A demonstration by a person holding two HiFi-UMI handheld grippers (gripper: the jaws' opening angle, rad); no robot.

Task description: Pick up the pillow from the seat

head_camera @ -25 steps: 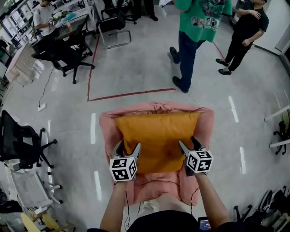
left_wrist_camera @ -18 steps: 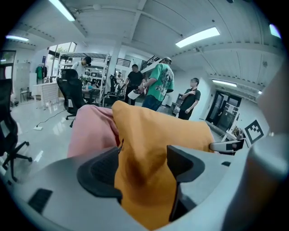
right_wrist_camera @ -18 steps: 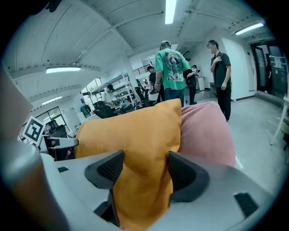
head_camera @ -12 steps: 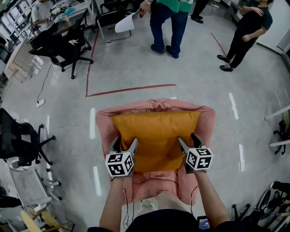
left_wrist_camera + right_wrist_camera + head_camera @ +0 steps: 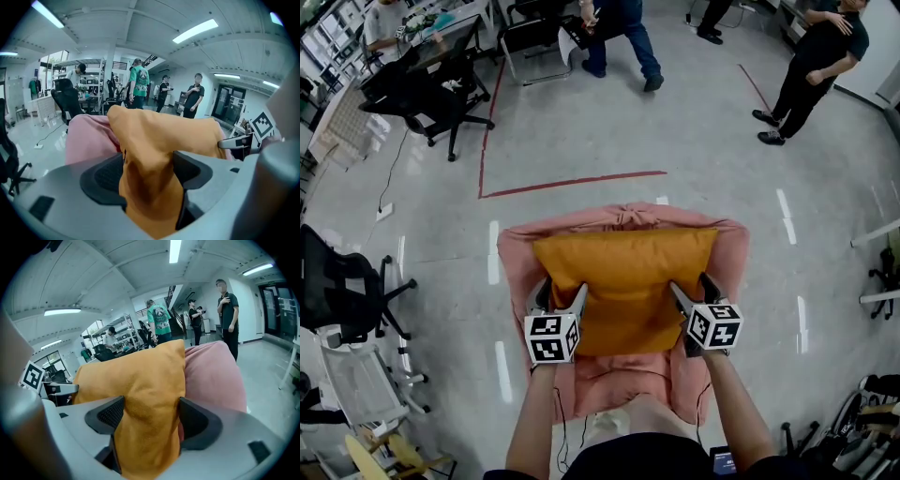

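Pillow (image 5: 623, 281) seems unlifted off the seat (image 5: 619, 380); my left gripper (image 5: 561, 298) pinches its 8 o'clock corner, right gripper (image 5: 694, 292) opening its jaws around 4 o'clock.

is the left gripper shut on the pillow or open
Shut. The left gripper has a bunched fold of the orange pillow pinched between its pads, fabric touching both, in its own view.

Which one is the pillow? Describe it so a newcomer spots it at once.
Find the pink armchair in the middle of the grey floor. The pillow spans it from arm to arm. It is the only mustard-orange thing there, a wide rectangle against the pink cover.
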